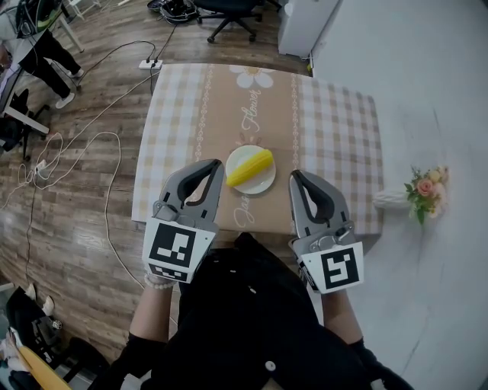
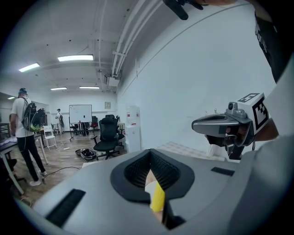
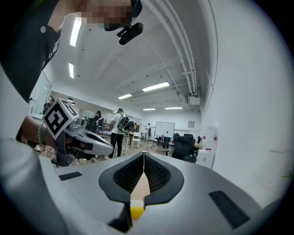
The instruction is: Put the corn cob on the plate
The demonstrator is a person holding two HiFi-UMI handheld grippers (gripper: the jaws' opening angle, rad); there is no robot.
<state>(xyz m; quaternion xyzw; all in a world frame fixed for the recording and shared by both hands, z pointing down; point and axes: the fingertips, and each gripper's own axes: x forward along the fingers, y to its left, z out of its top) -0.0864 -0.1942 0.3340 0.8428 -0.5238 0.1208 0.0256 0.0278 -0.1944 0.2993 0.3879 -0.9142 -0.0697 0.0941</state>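
A yellow corn cob [image 1: 250, 167] lies on a small white plate [image 1: 263, 185] near the front edge of the checked tablecloth. My left gripper [image 1: 219, 165] hangs just left of the plate, shut with nothing in it. Right of the plate my right gripper [image 1: 295, 177] is held the same way, shut and empty. In the left gripper view the jaws [image 2: 149, 153] meet, and a strip of the corn cob [image 2: 157, 198] shows through the gap below them. The right gripper view shows closed jaws [image 3: 144, 154] with a bit of the corn cob [image 3: 136, 211] beneath.
A white vase of flowers [image 1: 422, 192] lies at the table's right edge. Beyond the table's far end are an office chair [image 1: 229, 11], a white cabinet [image 1: 305, 27] and a power strip [image 1: 150, 65] with cables trailing over the wooden floor. People stand far off in the room.
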